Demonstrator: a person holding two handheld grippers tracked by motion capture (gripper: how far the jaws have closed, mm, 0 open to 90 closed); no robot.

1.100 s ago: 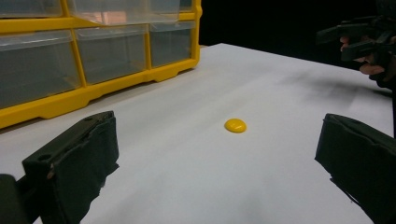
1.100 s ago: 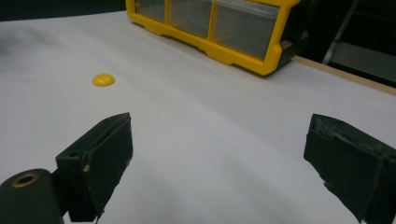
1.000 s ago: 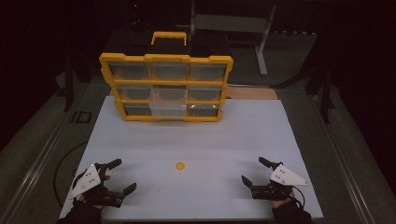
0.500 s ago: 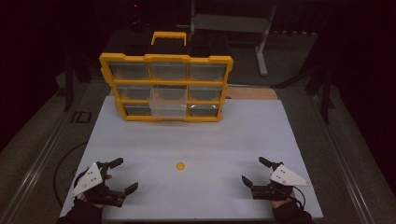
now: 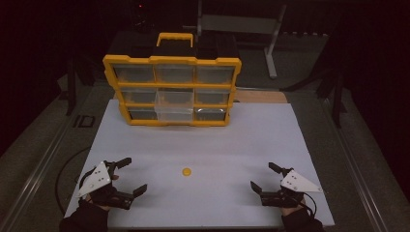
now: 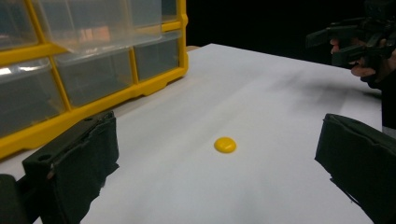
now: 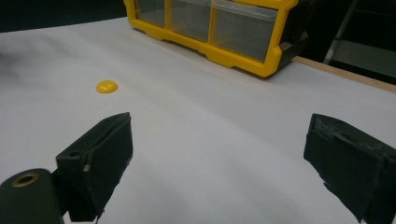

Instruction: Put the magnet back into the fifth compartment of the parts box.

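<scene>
both tongs (image 5: 126, 175) (image 5: 271, 178) gape wide — yellow disc (image 5: 186, 171) between; no readable writing on organizer (image 5: 171, 91).

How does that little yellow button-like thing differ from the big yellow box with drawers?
The yellow disc is tiny, flat and solid, lying alone mid-table between the open left gripper and right gripper. The drawer organizer is large, stands upright at the table's far side, and has clear drawers and a handle. Both share the same yellow colour.
</scene>
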